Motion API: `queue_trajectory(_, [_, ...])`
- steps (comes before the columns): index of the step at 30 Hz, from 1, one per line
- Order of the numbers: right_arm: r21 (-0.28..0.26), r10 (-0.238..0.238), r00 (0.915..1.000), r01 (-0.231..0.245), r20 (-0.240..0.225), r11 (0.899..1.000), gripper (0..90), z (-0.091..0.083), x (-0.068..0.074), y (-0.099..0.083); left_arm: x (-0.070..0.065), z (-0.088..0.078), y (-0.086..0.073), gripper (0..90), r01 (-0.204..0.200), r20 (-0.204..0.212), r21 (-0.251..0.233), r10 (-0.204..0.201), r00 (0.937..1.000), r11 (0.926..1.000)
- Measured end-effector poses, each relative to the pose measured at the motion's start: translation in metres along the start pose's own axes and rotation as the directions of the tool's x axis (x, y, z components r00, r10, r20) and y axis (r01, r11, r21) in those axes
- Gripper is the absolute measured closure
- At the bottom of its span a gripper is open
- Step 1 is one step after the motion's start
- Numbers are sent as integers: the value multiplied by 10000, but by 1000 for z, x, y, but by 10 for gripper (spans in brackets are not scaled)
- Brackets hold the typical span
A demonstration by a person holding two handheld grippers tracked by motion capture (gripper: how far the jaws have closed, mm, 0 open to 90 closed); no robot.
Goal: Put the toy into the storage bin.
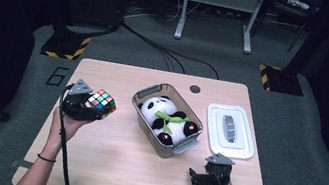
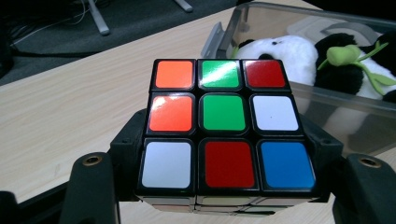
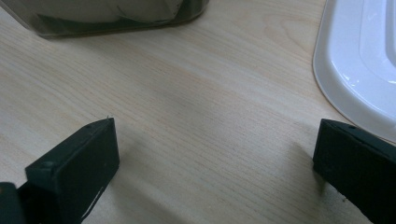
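Observation:
A scrambled colour cube [image 1: 102, 101] hangs above the table's left side, with my left gripper [image 1: 94, 108] shut on it. In the left gripper view the cube [image 2: 224, 126] sits squeezed between both black jaws, its orange, green, red, white and blue stickers facing the camera. A plush panda [image 1: 168, 120] holding a green sprig lies in a clear plastic bin [image 1: 148, 92] at the table's centre; the panda [image 2: 285, 56] and bin [image 2: 261, 18] also appear beyond the cube. My right gripper [image 1: 197, 175] rests low near the front right, its jaws wide apart over bare wood [image 3: 215, 135] with nothing between them.
The bin's white lid [image 1: 230, 130] lies flat to the right of the bin, and its edge [image 3: 355, 70] is close to my right gripper. The wooden table [image 1: 105, 163] has a cable hole [image 1: 195, 89] at the back. Stands and cables occupy the dark floor behind.

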State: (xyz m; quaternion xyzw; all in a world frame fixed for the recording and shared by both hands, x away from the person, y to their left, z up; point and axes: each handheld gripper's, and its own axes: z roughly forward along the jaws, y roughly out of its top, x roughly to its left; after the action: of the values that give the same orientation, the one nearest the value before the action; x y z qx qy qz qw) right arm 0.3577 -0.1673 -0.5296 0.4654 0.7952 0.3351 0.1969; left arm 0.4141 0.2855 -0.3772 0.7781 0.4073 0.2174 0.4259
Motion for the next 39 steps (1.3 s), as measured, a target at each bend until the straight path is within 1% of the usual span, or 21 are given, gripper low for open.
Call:
queue_trajectory(2, [-1,2,10000,-2,-1,10000,0,0,0,0,-2,1,2,340,-36,31,-77,37,10000,10000])
queue_trajectory(9, [1,1,10000,-1,-6,10000,0,0,0,0,-12,4,15,341,-326,248,-93,329,9992,9994])
queue_trajectory(11, [0,3,10000,-3,-2,10000,0,0,0,0,-15,4,20,341,-416,396,-117,421,9983,9991])
queue_trajectory(12, [2,-16,10000,16,-4,10000,0,0,0,0,-17,4,21,341,-420,408,-191,427,9983,9989])
queue_trajectory(14, [3,-1,10000,1,-5,10000,0,0,0,0,-20,5,25,341,-538,485,-193,547,9973,9984])
queue_trajectory(16, [3,-7,10000,7,-9,10000,0,0,0,0,-24,7,30,341,-702,581,-156,710,9958,9974])
queue_trajectory(25, [5,-11,10000,11,-11,10000,0,0,0,0,-38,11,46,340,-969,905,-257,988,9910,9950])
queue_trajectory(34, [0,-1,10000,1,-3,10000,0,0,0,0,-57,23,62,341,-953,1348,-500,1012,9857,9942])
queue_trajectory(36, [2,8,10000,-8,1,10000,0,0,0,0,-63,27,65,340,-1001,1451,-541,1070,9836,9935])
queue_trajectory(39, [-1,-1,10000,1,-3,10000,0,0,0,0,-70,34,68,340,-1096,1629,-471,1159,9798,9929])
